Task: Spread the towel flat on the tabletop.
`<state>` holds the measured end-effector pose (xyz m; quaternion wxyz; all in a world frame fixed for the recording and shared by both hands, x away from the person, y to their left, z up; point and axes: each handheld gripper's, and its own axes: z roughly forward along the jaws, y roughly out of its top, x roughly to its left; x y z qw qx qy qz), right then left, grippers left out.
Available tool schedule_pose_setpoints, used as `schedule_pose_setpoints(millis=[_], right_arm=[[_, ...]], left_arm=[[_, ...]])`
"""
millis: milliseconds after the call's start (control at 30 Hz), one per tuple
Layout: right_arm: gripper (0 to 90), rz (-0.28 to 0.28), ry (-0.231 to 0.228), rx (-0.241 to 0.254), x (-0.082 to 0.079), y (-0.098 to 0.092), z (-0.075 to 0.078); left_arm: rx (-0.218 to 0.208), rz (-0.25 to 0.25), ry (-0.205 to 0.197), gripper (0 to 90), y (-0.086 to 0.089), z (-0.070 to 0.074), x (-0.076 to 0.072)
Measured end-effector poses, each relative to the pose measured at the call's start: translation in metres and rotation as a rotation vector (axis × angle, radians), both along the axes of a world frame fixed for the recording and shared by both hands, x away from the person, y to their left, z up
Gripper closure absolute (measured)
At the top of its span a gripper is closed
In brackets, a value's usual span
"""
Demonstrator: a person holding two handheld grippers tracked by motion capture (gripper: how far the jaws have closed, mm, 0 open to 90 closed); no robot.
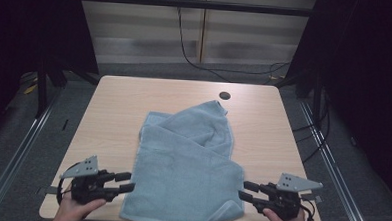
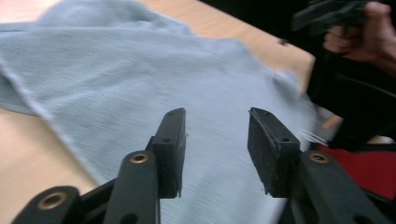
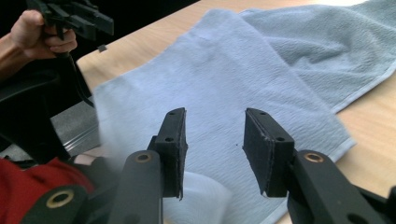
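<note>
A light blue towel [image 1: 186, 165] lies loosely folded on the wooden table [image 1: 119, 102], its far part bunched and its near edge hanging over the table's front. My left gripper [image 1: 127, 182] is level at the towel's near left edge, jaws pointing right, open with nothing between the pads. In the left gripper view the jaws [image 2: 215, 140] stand apart over the towel [image 2: 140, 70]. My right gripper [image 1: 244, 189] is at the near right corner, pointing left, open. Its own view shows the gripper [image 3: 214, 140] above the towel [image 3: 243, 84], pads off the cloth.
A dark round hole [image 1: 224, 95] sits in the table near its far edge. A black cable [image 1: 186, 50] hangs behind the table. Metal rails run along the floor on both sides. Bare wood lies left and right of the towel.
</note>
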<state>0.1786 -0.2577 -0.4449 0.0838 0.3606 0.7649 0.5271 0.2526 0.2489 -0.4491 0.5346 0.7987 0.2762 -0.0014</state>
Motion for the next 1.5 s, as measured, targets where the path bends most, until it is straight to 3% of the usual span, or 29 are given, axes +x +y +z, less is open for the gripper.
schedule_pose_setpoints(millis=[33,67,100,133,233,267,300,333,367,400,433,500,567,667,700,767,833,867,900,933,967,1067,1167,1267,1333,1400,1433,1467,1500], right_arm=[[59.0,0.000,0.000,0.000,0.000,0.000,0.000],[58.8,-0.005,0.026,-0.010,0.019,0.002,-0.007],[58.9,-0.007,0.038,-0.016,0.028,0.003,-0.010],[58.9,-0.013,0.051,-0.039,0.041,0.006,-0.015],[58.0,-0.013,0.078,-0.076,0.071,0.014,-0.023],[58.0,-0.013,0.078,-0.076,0.071,0.014,-0.023],[55.2,-0.008,0.095,-0.103,0.093,0.022,-0.028],[54.2,-0.004,0.105,-0.111,0.099,0.025,-0.030],[51.9,-0.010,0.112,-0.120,0.106,0.029,-0.032],[50.2,-0.012,0.115,-0.137,0.113,0.032,-0.035],[49.2,-0.014,0.120,-0.156,0.119,0.036,-0.038],[47.1,-0.027,0.118,-0.173,0.127,0.041,-0.043],[46.7,-0.032,0.145,-0.183,0.130,0.045,-0.048],[50.4,-0.025,0.161,-0.218,0.129,0.048,-0.053],[50.4,-0.025,0.161,-0.218,0.129,0.048,-0.053],[64.7,-0.013,0.142,-0.190,0.124,0.049,-0.049],[73.4,0.010,0.123,-0.175,0.117,0.050,-0.043],[73.4,0.010,0.123,-0.175,0.117,0.050,-0.043],[79.7,0.054,0.107,-0.159,0.107,0.053,-0.036],[79.7,0.054,0.107,-0.159,0.107,0.053,-0.036],[81.7,0.092,0.115,-0.135,0.094,0.056,-0.032],[82.0,0.146,0.124,-0.146,0.069,0.058,-0.029],[77.7,0.172,0.149,-0.154,0.043,0.056,-0.033],[68.1,0.177,0.162,-0.152,0.031,0.050,-0.037],[63.8,0.151,0.156,-0.129,0.034,0.045,-0.032],[64.4,0.119,0.131,-0.102,0.047,0.040,-0.026],[64.4,0.119,0.131,-0.102,0.047,0.040,-0.026],[64.4,0.103,0.125,-0.097,0.056,0.039,-0.023],[64.9,0.071,0.113,-0.097,0.082,0.040,-0.022]], left_arm=[[0.000,0.000,0.000,56.1,0.000,0.000,0.000],[0.017,0.053,0.023,56.1,-0.005,-0.006,0.025],[0.017,0.053,0.023,56.0,-0.005,-0.006,0.025],[0.054,0.082,0.034,56.0,-0.014,-0.012,0.048],[0.118,0.107,0.042,55.1,-0.032,-0.025,0.074],[0.118,0.107,0.042,54.3,-0.032,-0.025,0.074],[0.178,0.108,0.052,51.5,-0.044,-0.036,0.085],[0.216,0.113,0.047,49.9,-0.049,-0.041,0.087],[0.216,0.113,0.047,48.3,-0.049,-0.041,0.087],[0.257,0.108,0.051,47.7,-0.058,-0.049,0.090],[0.264,0.103,0.052,47.2,-0.061,-0.052,0.090],[0.292,0.095,0.013,53.0,-0.063,-0.052,0.085],[0.293,0.066,0.008,73.3,-0.061,-0.051,0.082],[0.275,0.055,0.013,84.5,-0.058,-0.047,0.074],[0.275,0.055,0.013,84.8,-0.058,-0.047,0.074],[0.212,0.017,0.008,84.9,-0.051,-0.033,0.057],[0.164,-0.012,-0.006,84.6,-0.046,-0.023,0.041],[0.164,-0.012,-0.006,84.6,-0.046,-0.023,0.041],[0.144,-0.051,-0.003,84.6,-0.041,-0.017,0.024],[0.144,-0.051,-0.003,84.6,-0.041,-0.017,0.024],[0.134,-0.077,-0.001,84.6,-0.040,-0.015,0.015],[0.129,-0.136,0.032,83.9,-0.032,-0.019,-0.010],[0.126,-0.149,0.054,76.1,-0.027,-0.022,-0.020],[0.093,-0.114,0.055,63.5,-0.021,-0.020,-0.013],[0.078,-0.099,0.047,62.2,-0.020,-0.018,-0.006],[0.070,-0.012,0.041,61.7,-0.019,-0.015,0.026],[0.070,-0.012,0.041,62.0,-0.019,-0.015,0.026],[0.080,0.017,0.049,62.0,-0.021,-0.015,0.042],[0.083,0.037,0.053,63.0,-0.024,-0.016,0.054]])
